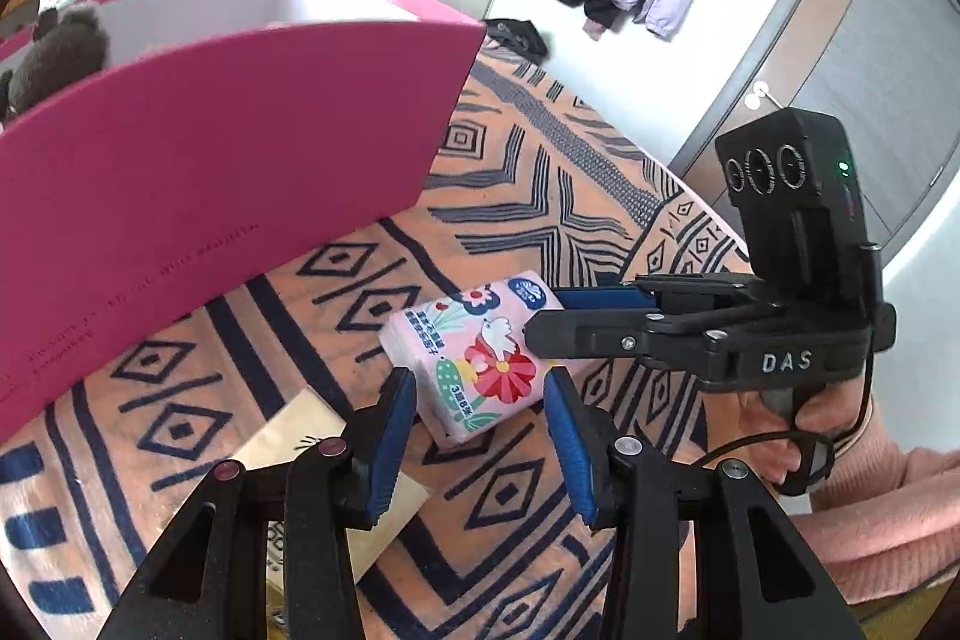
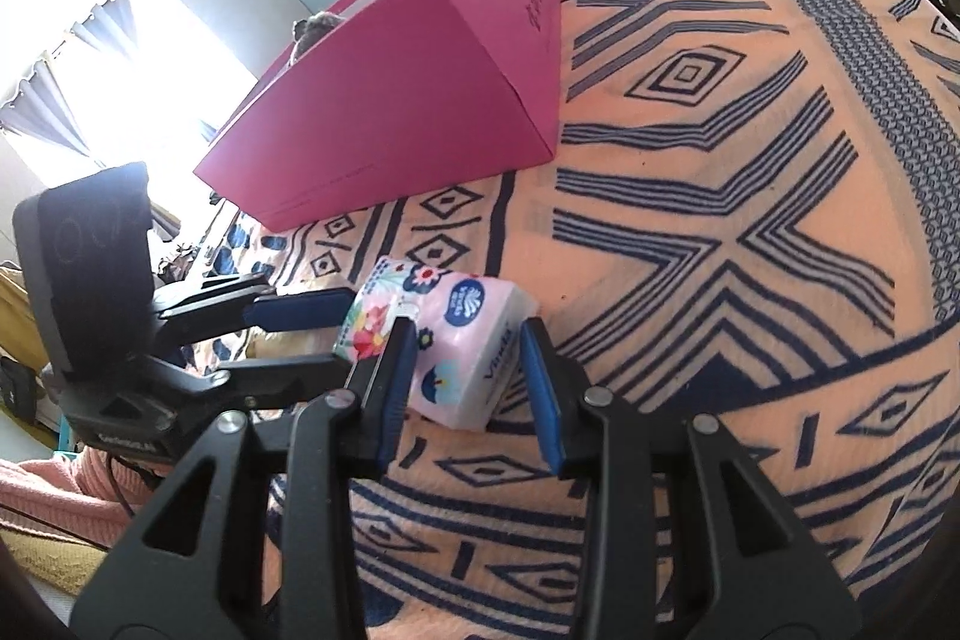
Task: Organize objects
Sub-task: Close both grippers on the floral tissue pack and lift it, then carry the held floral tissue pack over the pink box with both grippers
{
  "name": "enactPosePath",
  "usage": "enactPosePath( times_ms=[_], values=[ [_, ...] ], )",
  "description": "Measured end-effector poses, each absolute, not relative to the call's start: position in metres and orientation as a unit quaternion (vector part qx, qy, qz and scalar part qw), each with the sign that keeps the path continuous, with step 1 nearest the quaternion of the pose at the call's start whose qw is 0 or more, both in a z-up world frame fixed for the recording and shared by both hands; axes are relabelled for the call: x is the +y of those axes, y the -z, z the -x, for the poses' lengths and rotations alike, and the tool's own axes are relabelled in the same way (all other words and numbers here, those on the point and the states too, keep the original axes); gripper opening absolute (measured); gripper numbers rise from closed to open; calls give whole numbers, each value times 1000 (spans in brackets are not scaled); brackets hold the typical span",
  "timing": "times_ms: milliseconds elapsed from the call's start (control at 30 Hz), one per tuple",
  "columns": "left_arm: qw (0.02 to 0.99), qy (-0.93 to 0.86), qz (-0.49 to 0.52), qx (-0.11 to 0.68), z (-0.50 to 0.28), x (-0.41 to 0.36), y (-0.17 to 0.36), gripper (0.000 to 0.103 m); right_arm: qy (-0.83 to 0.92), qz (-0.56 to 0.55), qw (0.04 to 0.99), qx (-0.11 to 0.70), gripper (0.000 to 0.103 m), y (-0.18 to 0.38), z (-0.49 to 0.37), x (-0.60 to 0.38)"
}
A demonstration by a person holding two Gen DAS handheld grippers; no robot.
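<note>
patterned blanket (image 2: 720, 130) in bedroom

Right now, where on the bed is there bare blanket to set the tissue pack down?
Free: the wide blanket right of the pink box, beyond the tissue pack. Crowded: near the left gripper and right gripper, both at the pack, with a beige card beside.

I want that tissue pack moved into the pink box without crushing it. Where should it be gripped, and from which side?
Grip the tissue pack across its two long flat sides, near the middle, coming down from above. It lies flat on the blanket, so those sides give the pads parallel faces. The left gripper and right gripper are already closed on its ends.
</note>
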State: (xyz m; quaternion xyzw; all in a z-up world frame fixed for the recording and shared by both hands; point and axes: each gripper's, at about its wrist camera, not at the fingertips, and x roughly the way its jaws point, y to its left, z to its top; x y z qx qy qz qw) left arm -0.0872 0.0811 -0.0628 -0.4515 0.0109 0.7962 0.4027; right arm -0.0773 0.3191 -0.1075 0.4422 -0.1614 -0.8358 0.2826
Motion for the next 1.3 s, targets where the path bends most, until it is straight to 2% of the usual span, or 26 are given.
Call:
enactPosePath(
  times_ms=[467, 1300],
  values=[
    [385, -824, 415, 12, 74, 83, 43, 44, 864, -404, 278, -115, 39, 85, 65, 304],
    [368, -857, 360, 12, 60, 68, 4, 44, 886, -351, 290, -93, 39, 45, 62, 295]
  ],
)
